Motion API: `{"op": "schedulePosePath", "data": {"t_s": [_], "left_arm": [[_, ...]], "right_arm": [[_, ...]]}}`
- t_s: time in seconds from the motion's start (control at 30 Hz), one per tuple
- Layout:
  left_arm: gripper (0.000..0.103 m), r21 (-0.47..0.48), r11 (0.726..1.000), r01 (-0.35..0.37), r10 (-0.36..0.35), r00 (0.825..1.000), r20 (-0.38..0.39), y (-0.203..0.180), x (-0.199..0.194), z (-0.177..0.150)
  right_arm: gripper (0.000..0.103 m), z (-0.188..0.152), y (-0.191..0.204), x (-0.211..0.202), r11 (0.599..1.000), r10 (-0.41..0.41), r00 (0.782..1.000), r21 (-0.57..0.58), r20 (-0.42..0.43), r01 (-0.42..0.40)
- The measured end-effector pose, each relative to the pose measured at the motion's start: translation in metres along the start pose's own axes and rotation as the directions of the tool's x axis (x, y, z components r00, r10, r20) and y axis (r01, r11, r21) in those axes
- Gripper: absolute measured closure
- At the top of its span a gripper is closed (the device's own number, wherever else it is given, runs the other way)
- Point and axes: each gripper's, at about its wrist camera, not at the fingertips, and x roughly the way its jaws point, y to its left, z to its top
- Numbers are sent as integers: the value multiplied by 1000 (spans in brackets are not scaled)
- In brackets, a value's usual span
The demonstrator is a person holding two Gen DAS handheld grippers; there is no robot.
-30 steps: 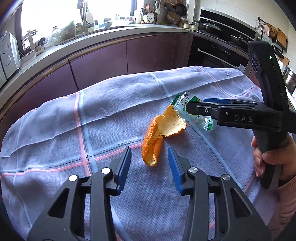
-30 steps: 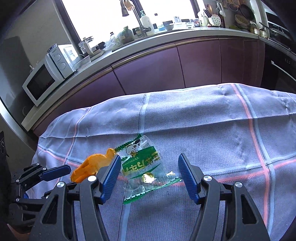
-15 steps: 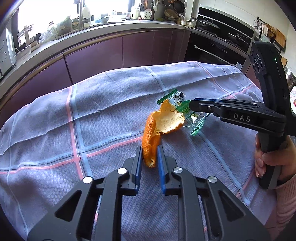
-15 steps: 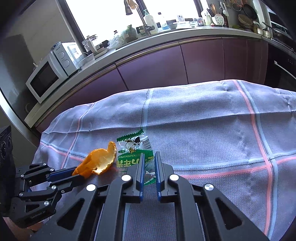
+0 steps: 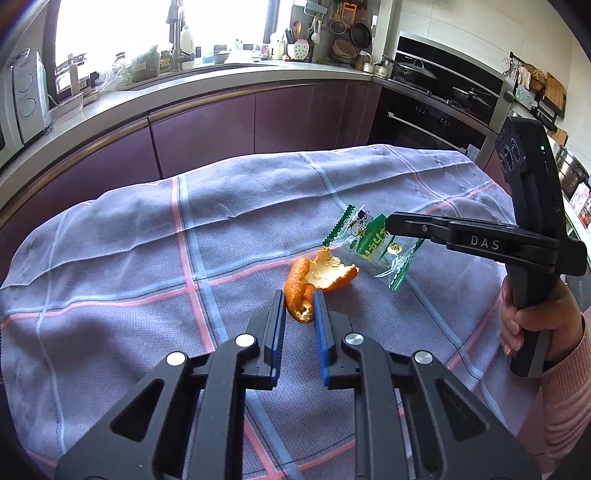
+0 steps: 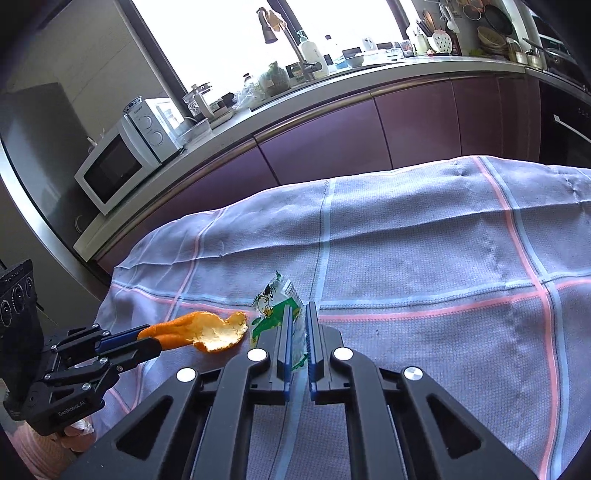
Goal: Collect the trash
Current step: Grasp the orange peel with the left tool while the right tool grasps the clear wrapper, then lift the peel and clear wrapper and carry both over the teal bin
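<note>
Both grippers have just closed: left gripper (image 5: 299, 306) fingers grasping the orange peel (image 5: 317, 275), right gripper (image 6: 298, 332) fingers clenched on the green wrapper (image 6: 275, 310), both lifted centre-frame off the cloth-covered worktop (image 5: 129, 258).

A home kitchen — microwave (image 6: 114, 168), sink tap (image 6: 280, 35), built-in oven (image 5: 432, 125).

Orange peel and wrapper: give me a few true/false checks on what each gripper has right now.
1. The left gripper is shut on the orange peel. True.
2. The right gripper is open above the cloth. False: it is shut on the green wrapper.
3. The wrapper is clear plastic with green print. True.
4. The peel lies inside a bin. False: no bin shows; it is in the left gripper over the cloth.
</note>
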Motion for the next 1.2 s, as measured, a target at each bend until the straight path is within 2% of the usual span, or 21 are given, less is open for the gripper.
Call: {"op": "schedulePosePath", "data": {"t_s": [0.5, 0.8, 1.2], "left_arm": [[88, -3, 1000, -30, 30, 998, 54, 12, -52, -34], [88, -44, 999, -26, 29, 998, 64, 27, -72, -54], [88, -90, 992, -94, 104, 987, 124, 55, -122, -81]], "right_arm": [[100, -24, 21, -25, 997, 76, 997, 10, 24, -77], [100, -41, 33, -32, 995, 100, 995, 14, 26, -100], [100, -44, 66, -41, 981, 196, 980, -8, 44, -196]]}}
